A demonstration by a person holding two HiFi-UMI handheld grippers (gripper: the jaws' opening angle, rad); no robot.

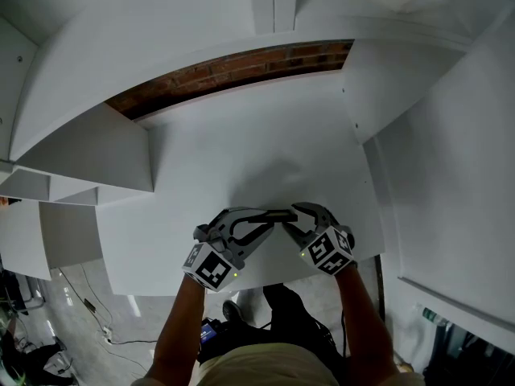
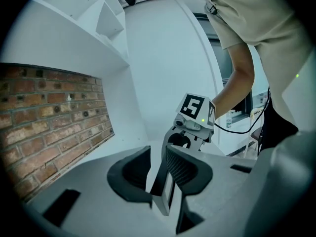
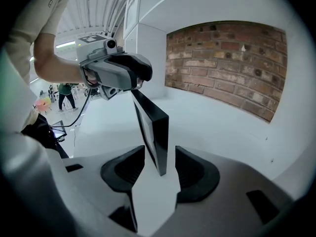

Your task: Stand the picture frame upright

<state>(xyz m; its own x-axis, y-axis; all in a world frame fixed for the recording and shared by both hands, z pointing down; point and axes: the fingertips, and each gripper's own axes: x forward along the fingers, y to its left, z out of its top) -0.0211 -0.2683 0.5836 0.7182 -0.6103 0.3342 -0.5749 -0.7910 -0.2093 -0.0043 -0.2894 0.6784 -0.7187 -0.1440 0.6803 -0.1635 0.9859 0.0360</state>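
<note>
Found the picture frame [image 3: 153,127] black, narrow and up on edge, leaning a little, near the front rim of the white desk [image 1: 257,151]. Could not tell from any view whether its lower corner touched the desk or hung just above it.

Saw the left claw [image 2: 157,172] clamped on one end of the frame, the ribbed pad [image 2: 180,167] pressed flat against one face and the other jaw meeting the opposite face lower down.

Saw the right claw [image 3: 160,169] spread apart around the frame's other end, with a sliver of white desk showing on either side of the frame and neither pad touching it.

Noted both claws tip to tip in the head view, forearms reaching in from below, and a red brick wall [image 1: 233,67] behind the desk, well apart from the frame.
</note>
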